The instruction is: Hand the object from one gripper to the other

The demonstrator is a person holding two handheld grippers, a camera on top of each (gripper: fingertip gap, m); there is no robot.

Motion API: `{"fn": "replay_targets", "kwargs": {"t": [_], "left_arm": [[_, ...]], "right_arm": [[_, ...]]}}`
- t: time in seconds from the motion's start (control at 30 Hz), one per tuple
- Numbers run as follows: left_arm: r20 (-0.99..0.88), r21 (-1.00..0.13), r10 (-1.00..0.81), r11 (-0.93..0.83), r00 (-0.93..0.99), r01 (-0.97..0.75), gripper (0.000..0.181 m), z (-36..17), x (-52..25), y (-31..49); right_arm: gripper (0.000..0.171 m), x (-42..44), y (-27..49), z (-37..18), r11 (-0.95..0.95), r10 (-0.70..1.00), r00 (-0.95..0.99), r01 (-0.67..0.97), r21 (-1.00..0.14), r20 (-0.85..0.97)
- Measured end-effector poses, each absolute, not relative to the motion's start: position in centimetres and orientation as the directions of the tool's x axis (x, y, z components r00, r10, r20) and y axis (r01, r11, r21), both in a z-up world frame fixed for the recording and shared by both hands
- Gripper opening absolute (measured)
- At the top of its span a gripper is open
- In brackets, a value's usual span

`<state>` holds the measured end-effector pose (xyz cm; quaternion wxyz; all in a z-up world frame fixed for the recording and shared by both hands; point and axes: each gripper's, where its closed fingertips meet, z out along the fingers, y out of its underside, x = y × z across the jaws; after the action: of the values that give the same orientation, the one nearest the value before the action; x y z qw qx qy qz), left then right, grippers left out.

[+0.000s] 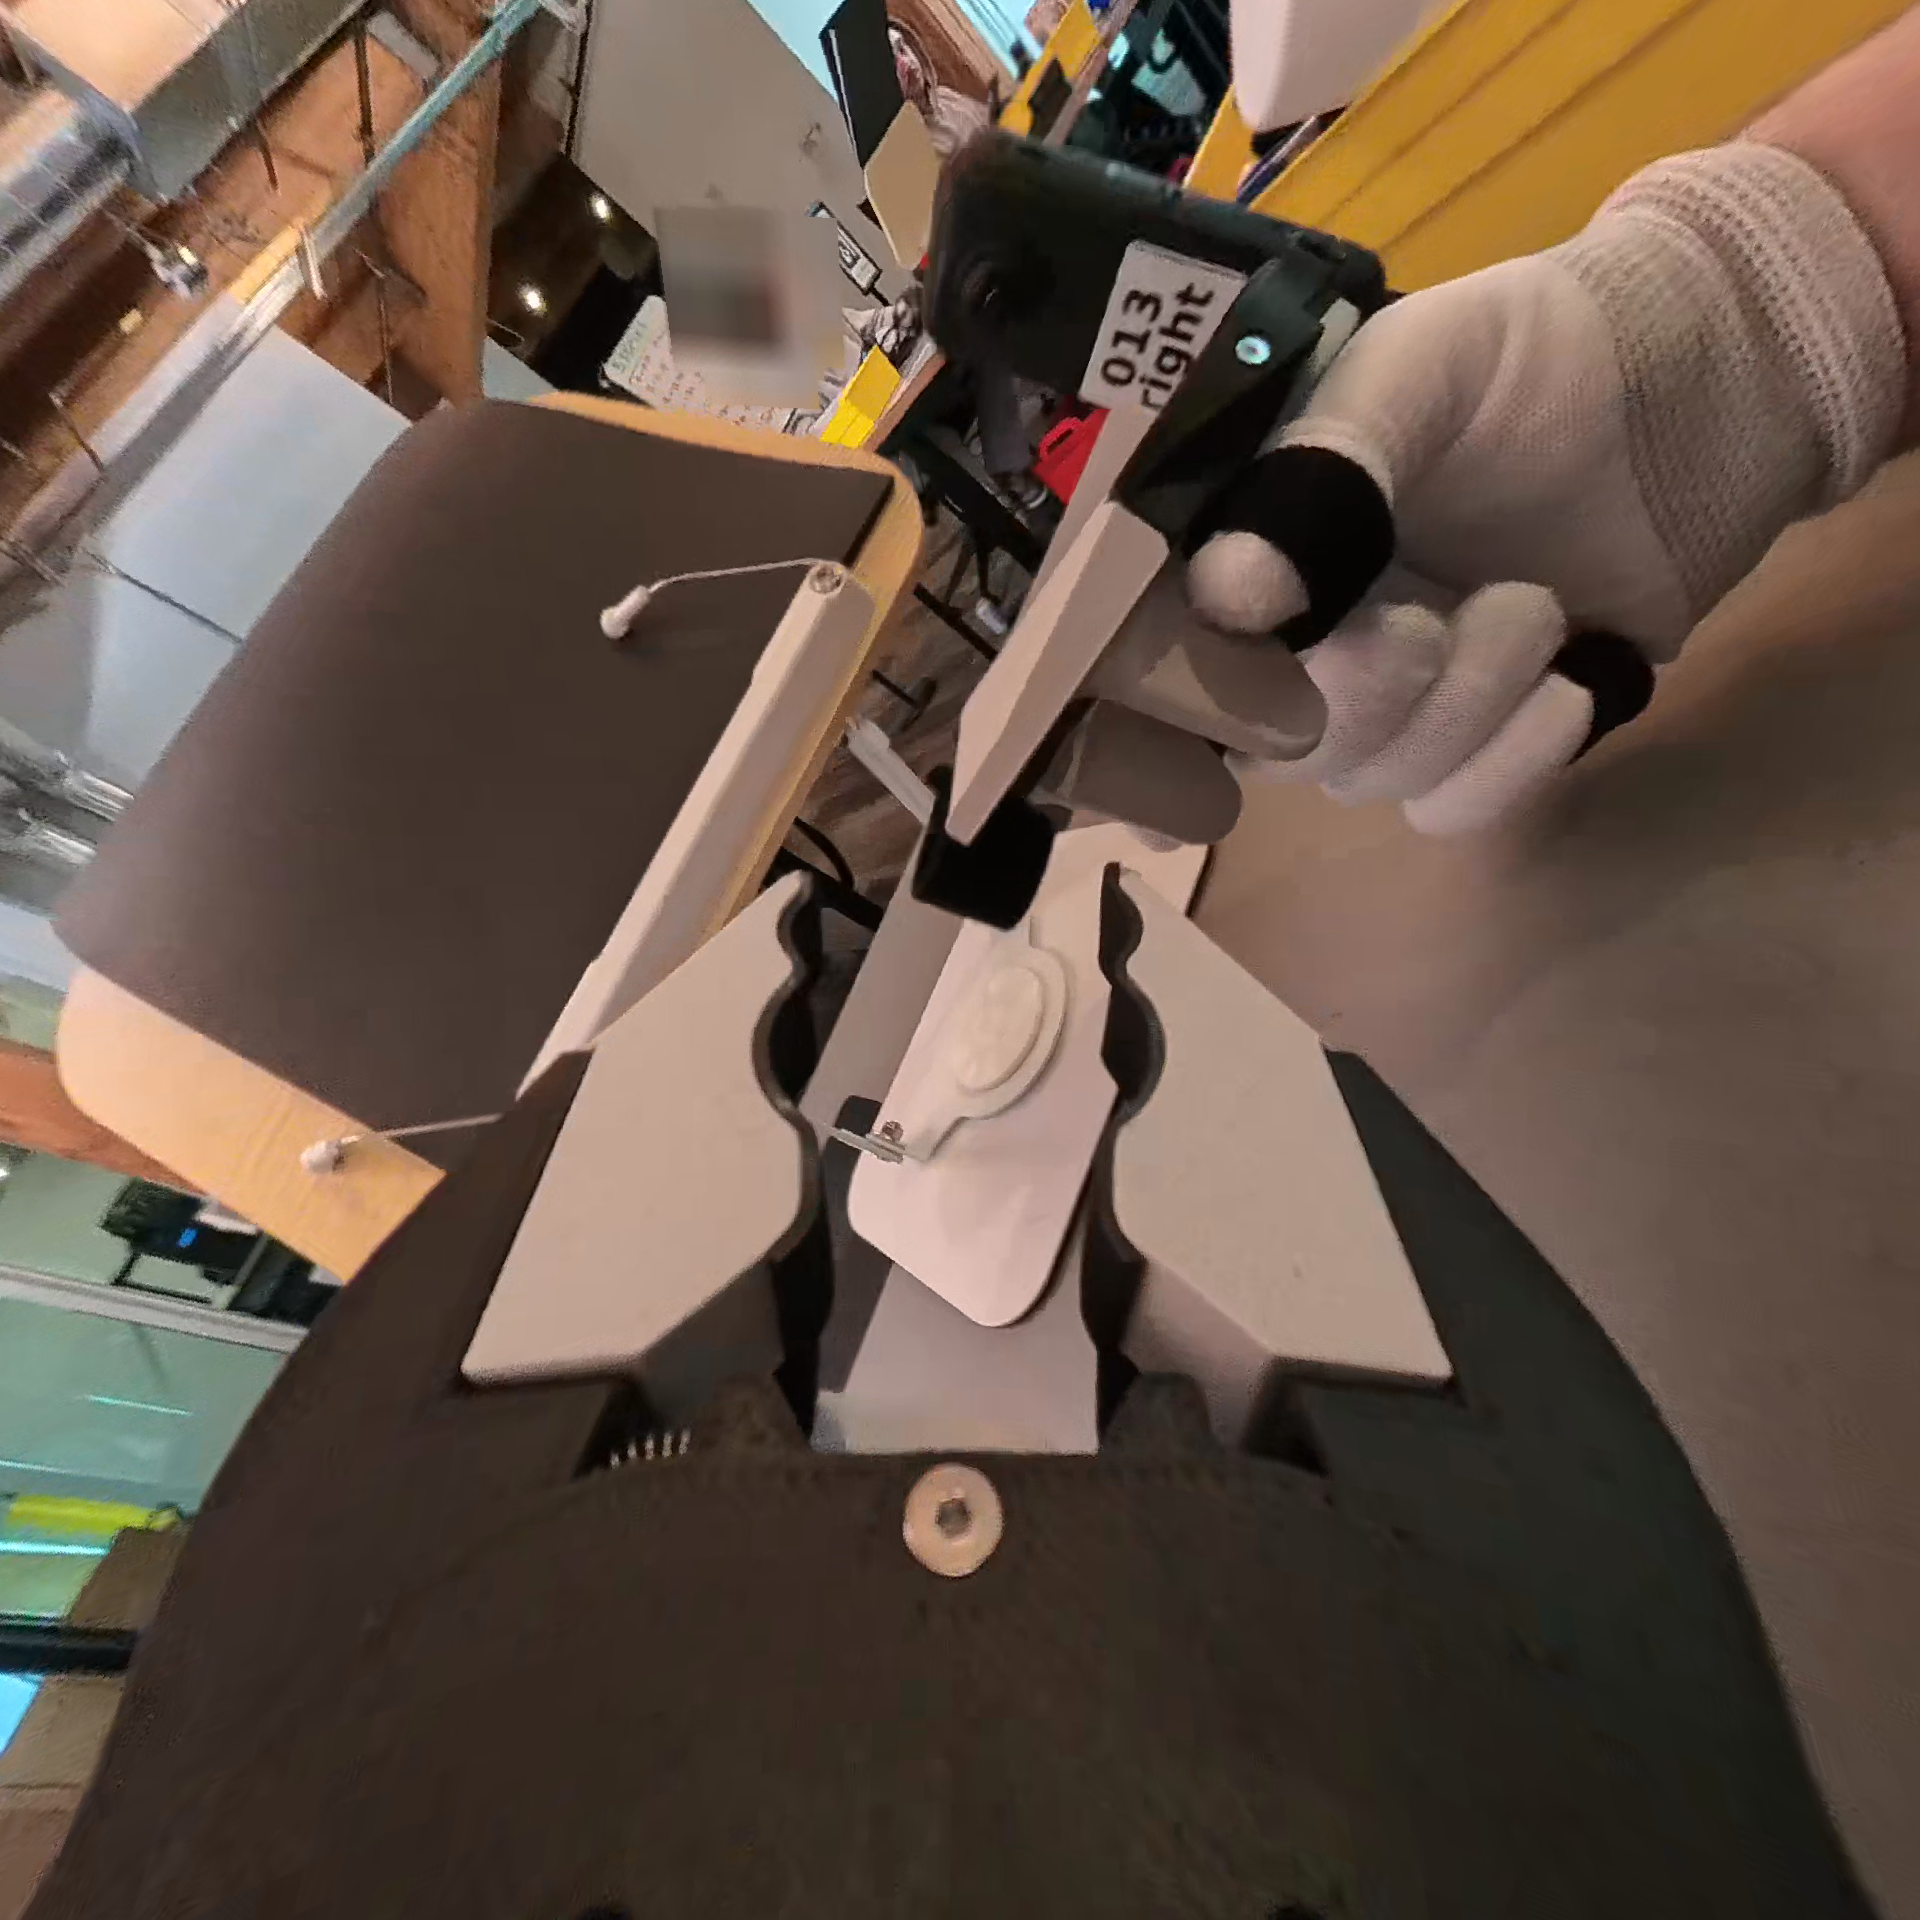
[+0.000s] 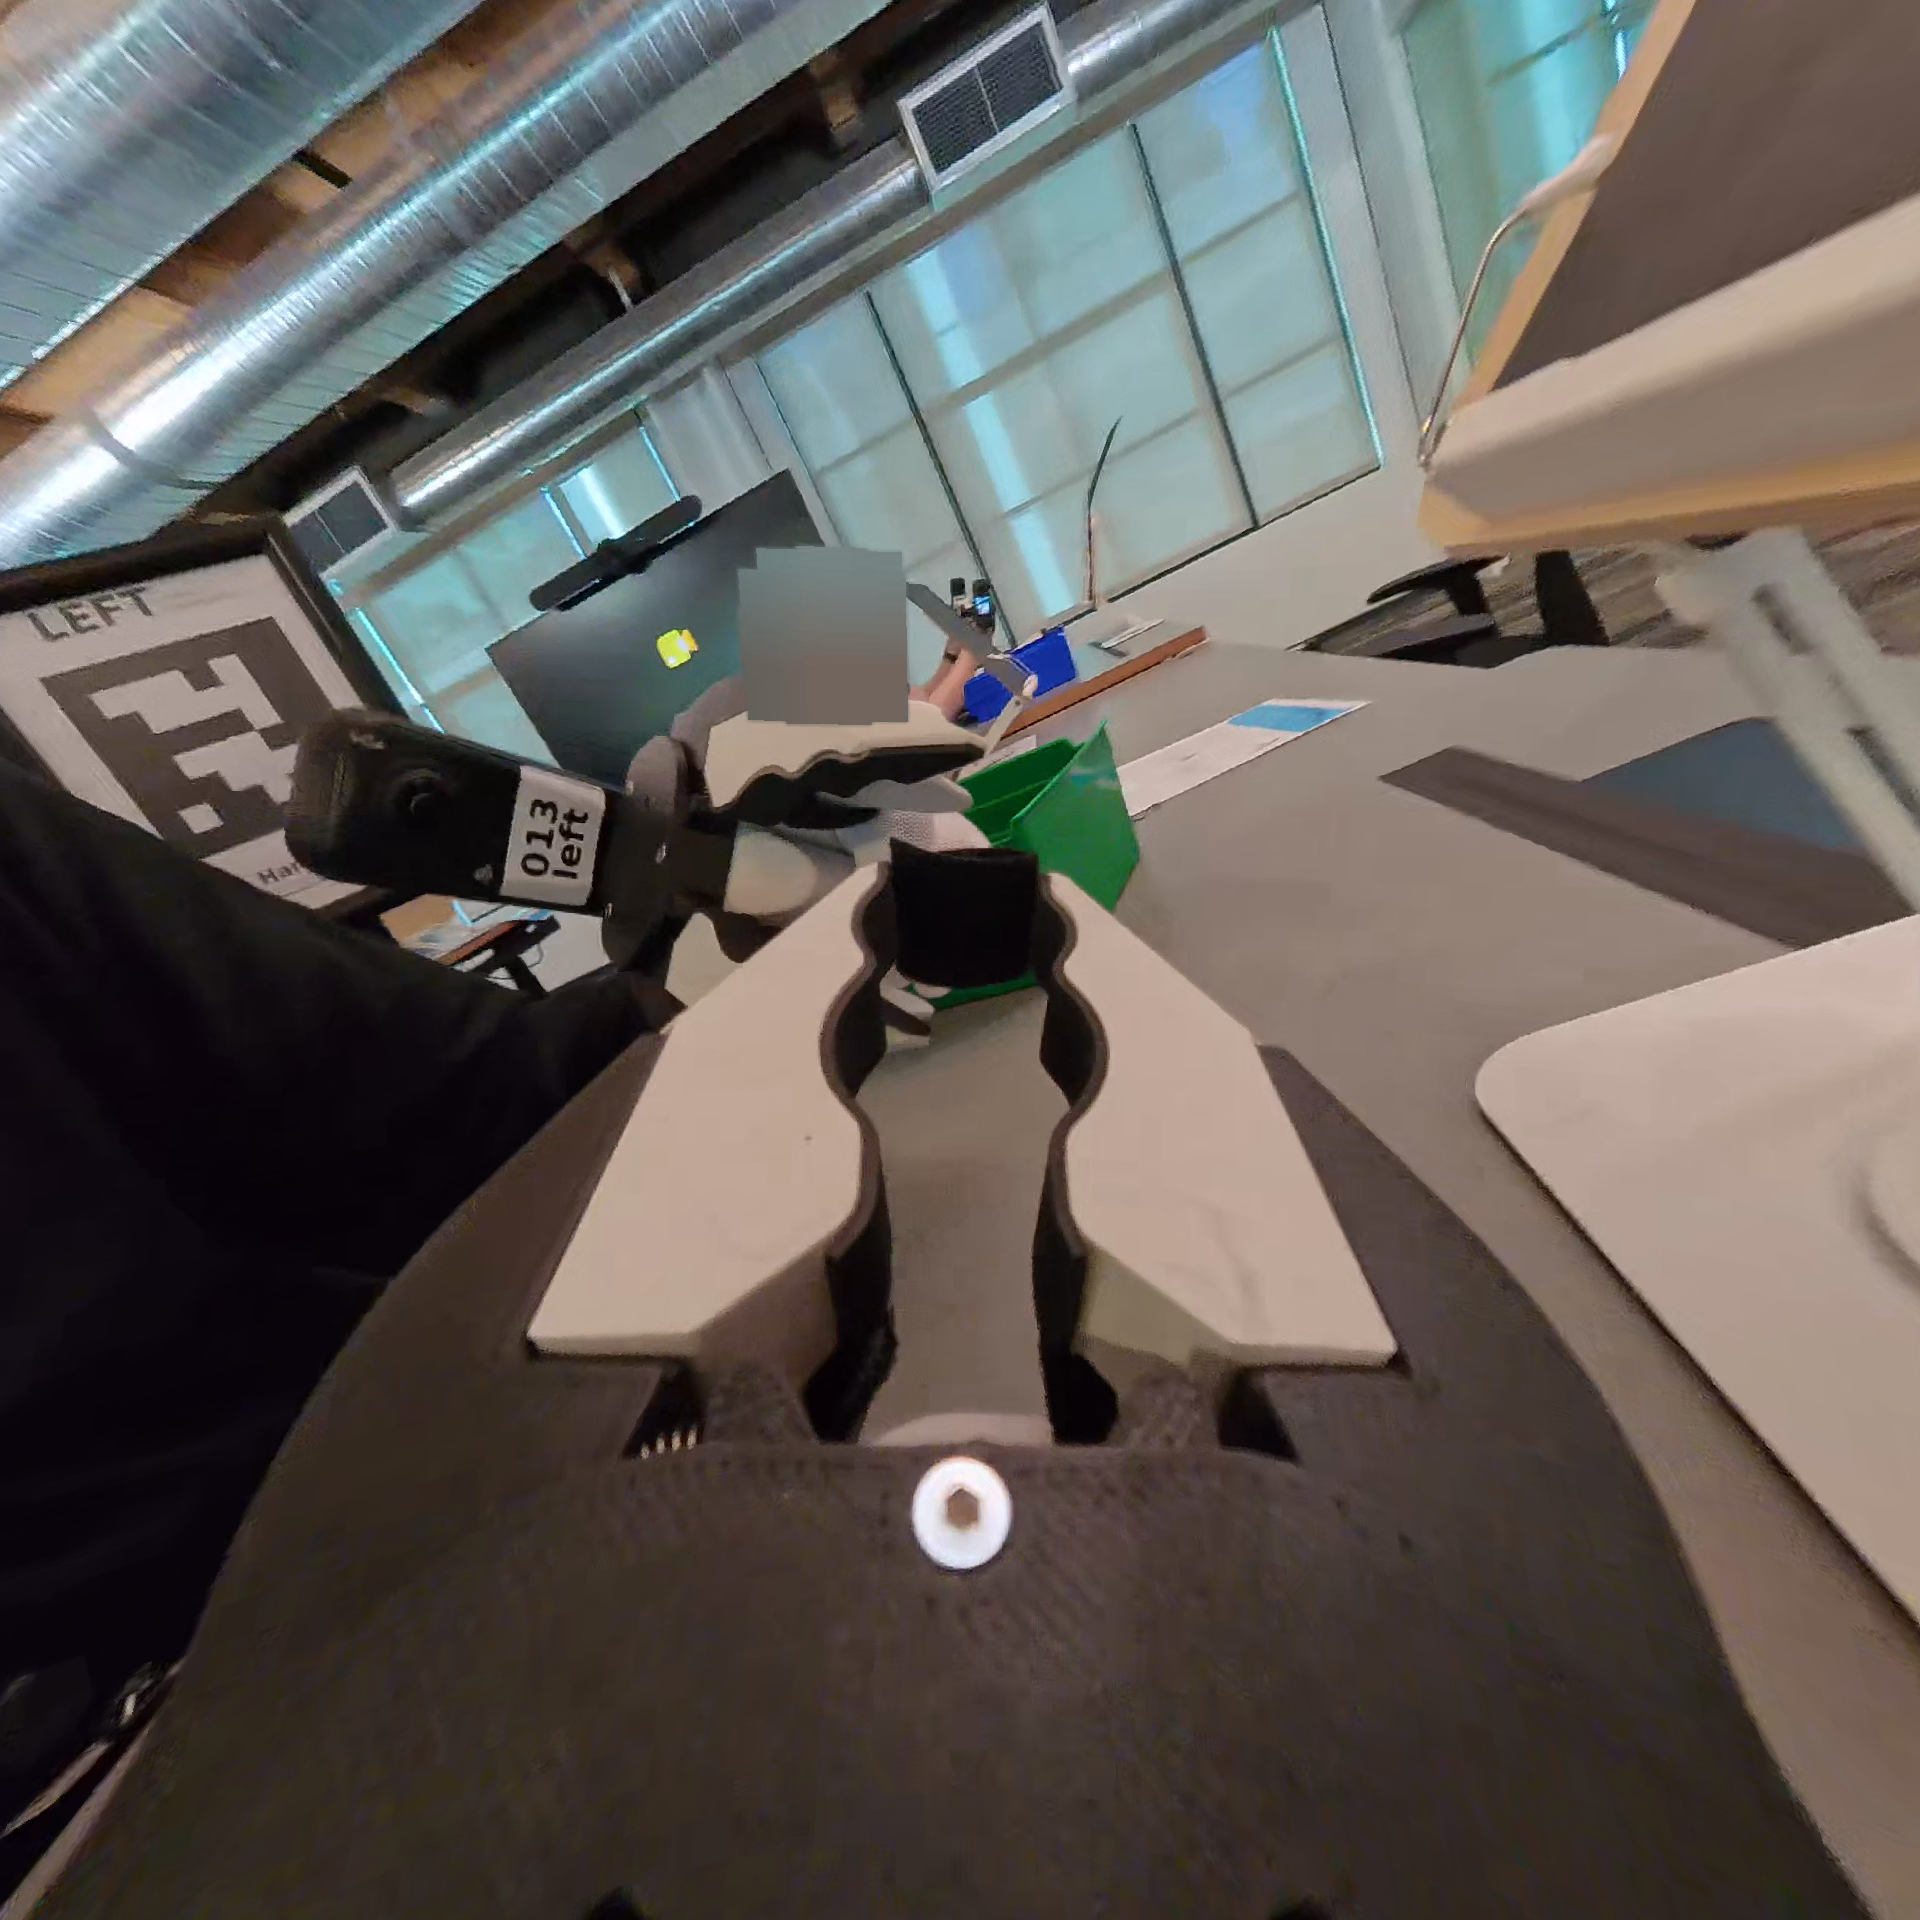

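My right gripper (image 2: 961,899) is shut on a small black block (image 2: 961,920), pinched at its fingertips. In the left wrist view a white-gloved hand holds the right gripper (image 1: 977,831), which comes down from the upper right with the block (image 1: 982,878) at its tip. My left gripper (image 1: 958,883) is open. The block sits about level with its fingertips (image 1: 727,1039), in the gap between them and touching neither. In the right wrist view the left gripper (image 2: 935,774) shows side-on, just above and behind the block.
Both grippers are above a grey table (image 2: 1351,935). A white board with a round disc (image 2: 1714,1195) lies on it at the right. A green bin (image 2: 1060,831) stands behind the block. A dark, wood-edged raised board (image 1: 468,779) with wire clips is close by. A person sits farther back. The tips of both grippers are at nearly the same place.
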<state>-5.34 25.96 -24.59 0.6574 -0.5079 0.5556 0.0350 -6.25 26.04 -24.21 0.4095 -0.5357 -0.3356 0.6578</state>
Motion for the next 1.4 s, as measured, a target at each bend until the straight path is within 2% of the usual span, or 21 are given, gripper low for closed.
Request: {"fn": "replay_targets", "kwargs": {"t": [0.13, 0.33, 0.67, 0.77, 0.87, 0.97, 1.07, 1.13, 1.2, 1.4], "left_arm": [[-0.815, -0.564, -0.472, 0.516, 0.335, -0.645, 0.047, -25.2, -4.8, 25.7], [-0.831, -0.543, -0.455, 0.533, 0.321, -0.649, 0.022, -25.4, -4.4, 25.5], [-0.821, -0.555, -0.458, 0.499, 0.341, -0.666, 0.020, -25.3, -5.1, 26.1], [-0.774, -0.616, -0.498, 0.446, 0.392, -0.649, 0.020, -24.9, -6.0, 26.7], [-0.629, -0.746, -0.613, 0.304, 0.478, -0.592, 0.020, -25.0, -7.2, 27.7], [-0.361, -0.876, -0.753, 0.071, 0.550, -0.478, 0.019, -25.8, -8.4, 28.4], [-0.072, -0.957, -0.795, -0.115, 0.603, -0.265, 0.019, -24.8, -9.5, 28.9], [0.142, -0.963, -0.814, -0.246, 0.563, -0.112, 0.019, -24.1, -9.4, 28.7], [0.266, -0.943, -0.802, -0.332, 0.535, -0.028, 0.019, -24.0, -9.4, 28.7], [0.481, -0.865, -0.761, -0.493, 0.435, 0.093, 0.019, -24.7, -7.8, 28.3]], "right_arm": [[0.023, -6.7, 25.4, -24.6, -0.461, 0.886, -0.125, -0.145, -0.875, -0.446], [0.024, -6.9, 25.0, -24.9, -0.482, 0.873, -0.145, -0.121, -0.868, -0.465], [0.029, -7.0, 25.5, -25.1, -0.455, 0.890, -0.099, -0.135, -0.880, -0.445], [0.040, -6.6, 26.2, -24.3, -0.397, 0.917, -0.043, -0.185, -0.899, -0.396], [0.040, -6.4, 26.9, -24.5, -0.292, 0.951, 0.052, -0.179, -0.939, -0.306], [0.043, -7.2, 26.7, -26.2, -0.101, 0.981, 0.162, -0.037, -0.994, -0.105], [0.048, -8.0, 27.0, -27.3, 0.109, 0.954, 0.268, 0.107, -0.988, 0.134], [0.057, -8.3, 27.8, -28.0, 0.271, 0.873, 0.344, 0.249, -0.930, 0.346], [0.063, -8.4, 28.4, -28.0, 0.376, 0.774, 0.391, 0.349, -0.859, 0.498], [0.057, -8.5, 28.7, -26.5, 0.524, 0.560, 0.425, 0.483, -0.702, 0.711]]}}
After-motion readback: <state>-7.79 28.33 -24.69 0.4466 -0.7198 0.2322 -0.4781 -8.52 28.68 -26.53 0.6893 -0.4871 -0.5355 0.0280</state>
